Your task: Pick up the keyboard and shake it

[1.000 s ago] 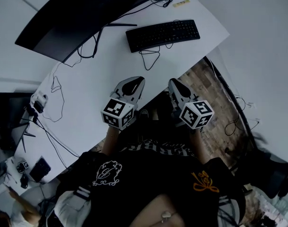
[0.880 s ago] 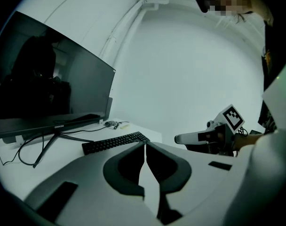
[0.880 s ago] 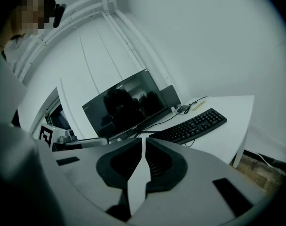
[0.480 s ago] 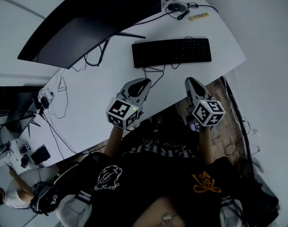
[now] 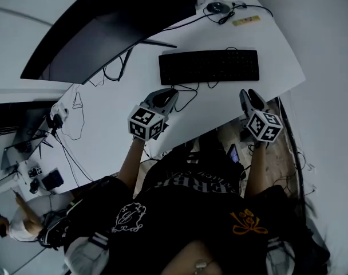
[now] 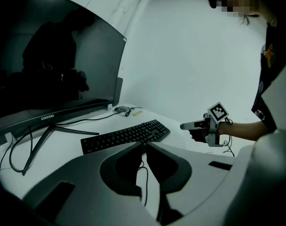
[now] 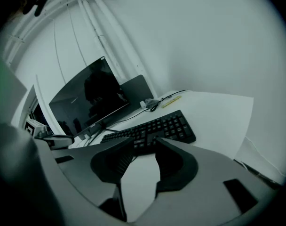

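A: Keyboard [image 5: 209, 66]?
B: Flat on the white bench [image 5: 265, 39], untouched, with the monitor [image 5: 105, 27] behind it.
A: Left claw [image 5: 169, 94]?
B: Near the keyboard's front left end, over the bench. Jaws pressed together, empty.
A: Right claw [image 5: 246, 94]?
B: Near the keyboard's front right corner. Jaws partway apart, just been opening, nothing between them.

You were working in an office, at a computer workstation. A broad white rectangular desk [image 5: 122, 130] lay under your left gripper [image 5: 167, 94]. A flat black plastic keyboard [image 5: 208, 66] sat just ahead of it, with a wide curved black monitor [image 5: 105, 33] beyond that. Loose black cables [image 5: 110, 74] trailed to its left.
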Tool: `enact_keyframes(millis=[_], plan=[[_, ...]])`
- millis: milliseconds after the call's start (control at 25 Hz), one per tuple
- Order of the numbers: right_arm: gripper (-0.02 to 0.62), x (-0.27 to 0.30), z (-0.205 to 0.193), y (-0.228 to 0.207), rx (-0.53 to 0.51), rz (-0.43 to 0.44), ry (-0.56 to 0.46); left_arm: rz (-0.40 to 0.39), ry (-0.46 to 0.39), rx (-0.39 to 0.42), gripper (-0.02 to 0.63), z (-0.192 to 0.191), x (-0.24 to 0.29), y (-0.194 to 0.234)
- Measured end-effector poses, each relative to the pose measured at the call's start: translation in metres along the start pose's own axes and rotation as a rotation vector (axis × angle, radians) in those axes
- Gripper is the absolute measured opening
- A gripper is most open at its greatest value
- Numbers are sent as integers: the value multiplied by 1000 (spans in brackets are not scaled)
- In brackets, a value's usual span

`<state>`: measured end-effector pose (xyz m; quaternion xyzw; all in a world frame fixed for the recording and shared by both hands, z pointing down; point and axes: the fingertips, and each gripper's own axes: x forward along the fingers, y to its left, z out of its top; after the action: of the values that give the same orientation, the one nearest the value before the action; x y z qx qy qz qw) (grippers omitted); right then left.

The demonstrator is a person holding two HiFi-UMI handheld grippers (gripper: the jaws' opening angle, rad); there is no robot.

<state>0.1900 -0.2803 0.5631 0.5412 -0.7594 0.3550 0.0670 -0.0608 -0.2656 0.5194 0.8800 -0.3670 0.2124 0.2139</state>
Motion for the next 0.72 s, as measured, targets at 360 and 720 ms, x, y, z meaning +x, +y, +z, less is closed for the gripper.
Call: enact_keyframes(millis=[360,720], plan=[[223,47,8,-91,-32,-139,72,15,10,-181,116,6,47,74],[287,81,8,-109,-63,-118,159,83,168,-298,303,-29,77,151]])
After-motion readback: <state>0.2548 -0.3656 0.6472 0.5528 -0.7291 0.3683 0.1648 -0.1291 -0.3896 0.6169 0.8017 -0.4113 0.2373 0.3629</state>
